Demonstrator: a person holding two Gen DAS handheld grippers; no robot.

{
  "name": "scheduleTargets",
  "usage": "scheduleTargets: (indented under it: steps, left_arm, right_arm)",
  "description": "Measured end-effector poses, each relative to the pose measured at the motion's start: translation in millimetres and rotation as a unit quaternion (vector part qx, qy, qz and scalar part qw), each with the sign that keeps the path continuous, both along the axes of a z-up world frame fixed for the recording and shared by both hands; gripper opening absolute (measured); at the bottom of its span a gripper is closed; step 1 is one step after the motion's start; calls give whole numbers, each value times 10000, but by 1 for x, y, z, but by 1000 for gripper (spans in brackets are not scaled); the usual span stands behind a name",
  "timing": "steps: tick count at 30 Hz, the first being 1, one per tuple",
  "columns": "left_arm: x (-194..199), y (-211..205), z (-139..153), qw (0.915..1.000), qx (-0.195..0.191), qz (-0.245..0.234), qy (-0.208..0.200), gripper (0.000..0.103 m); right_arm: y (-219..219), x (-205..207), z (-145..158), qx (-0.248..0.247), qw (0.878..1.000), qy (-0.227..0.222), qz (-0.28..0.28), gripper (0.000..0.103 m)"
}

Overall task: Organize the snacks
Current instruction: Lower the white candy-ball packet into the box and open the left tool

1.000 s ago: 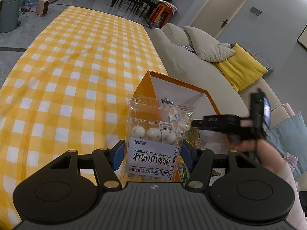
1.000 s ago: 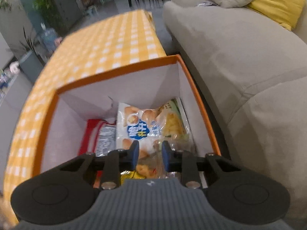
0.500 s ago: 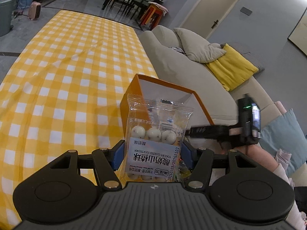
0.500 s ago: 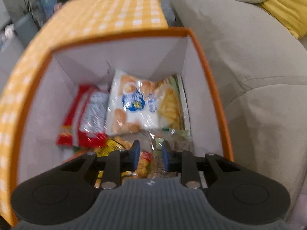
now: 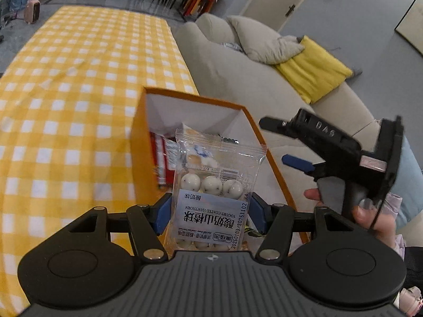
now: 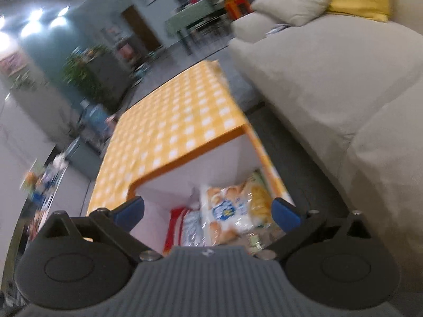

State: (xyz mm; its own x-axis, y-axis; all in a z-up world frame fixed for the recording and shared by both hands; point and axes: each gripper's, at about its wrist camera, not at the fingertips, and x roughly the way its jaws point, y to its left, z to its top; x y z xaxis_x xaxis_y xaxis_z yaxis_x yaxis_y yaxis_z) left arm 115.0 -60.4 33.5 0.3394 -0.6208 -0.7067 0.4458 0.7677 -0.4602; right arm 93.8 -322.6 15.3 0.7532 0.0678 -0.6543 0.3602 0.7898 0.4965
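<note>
Yellow-checked table (image 5: 66, 100) fills the left of frame, with the orange box (image 5: 137, 142) at centre as the drop target; packets already lie inside it. Right gripper (image 6: 207, 208), jaws opening wide with nothing between them, hangs over the box. Left gripper (image 5: 210, 208) clamps the hawthorn-ball bag (image 5: 214, 185) upright at lower centre, likely next in.
</note>
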Motion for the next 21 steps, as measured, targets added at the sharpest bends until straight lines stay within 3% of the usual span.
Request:
scheduleTargets:
  steps: [3,6,8,12,21]
  left_arm:
    - [3,-26,-8,9998,68,-43,198,69]
    - [1,-50,-18,9984,475,19,294,69]
    - [-1,-65,-24,9969,734,34,278,69]
    - [-4,-86,-33,9901,1315,476,98,69]
    - [8,-113,-49,9718,2236,719,-219,72]
  right_arm:
    - [-8,-1,5,-80,9998,-180,103,100]
    - [-17,-1,2,62,9978,-403,521,100]
    - [-23,-4,-1,21,9979,-551,334,100]
    - [-30,-1,-2,-266,9985,-387,268,100]
    - [-42,-6,-10,-11,9993,-312,197,100]
